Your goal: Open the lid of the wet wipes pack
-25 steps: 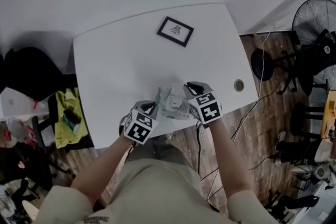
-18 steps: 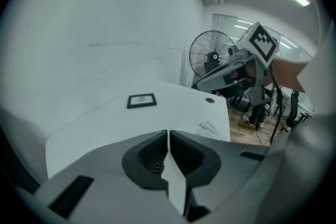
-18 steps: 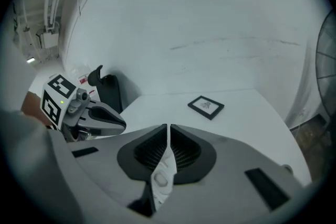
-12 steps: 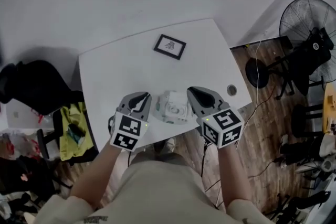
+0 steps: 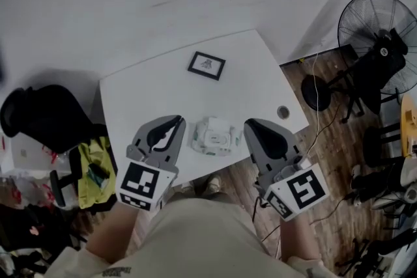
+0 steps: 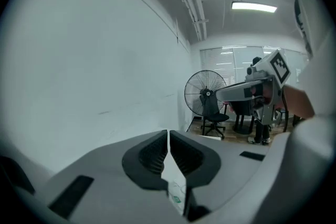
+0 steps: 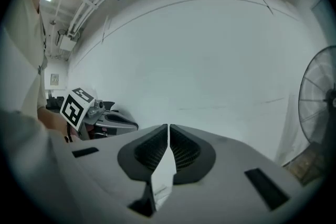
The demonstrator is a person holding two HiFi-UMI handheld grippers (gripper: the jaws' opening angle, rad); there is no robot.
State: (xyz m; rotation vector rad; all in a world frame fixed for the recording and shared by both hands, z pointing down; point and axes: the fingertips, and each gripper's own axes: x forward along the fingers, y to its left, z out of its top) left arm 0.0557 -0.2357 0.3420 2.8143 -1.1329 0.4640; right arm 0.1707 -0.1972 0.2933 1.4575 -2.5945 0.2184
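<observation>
Hovering over the near edge of the tabletop [image 5: 150,91], the left claw [image 5: 174,122] and the right claw [image 5: 253,124] both point away from the person. Each is clenched on nothing: each gripper view shows ribbed pads meeting in a thin seam, left [image 6: 168,136] and right [image 7: 168,132].

Just beyond and between their tips, the wet wipes pack [image 5: 212,135] lies flat near the front edge, its lid [image 5: 215,137] facing up. The pack sits inward of both claws, to the right of the left one and to the left of the right one, at about the same reach from either. Its long axis looks roughly side to side, though that is hard to call. Reaching the lid likely means unclenching one claw and swinging it inward and down.

Farther back lies a small framed card [image 5: 206,66], and a fan [image 5: 373,23] stands off to the right.
</observation>
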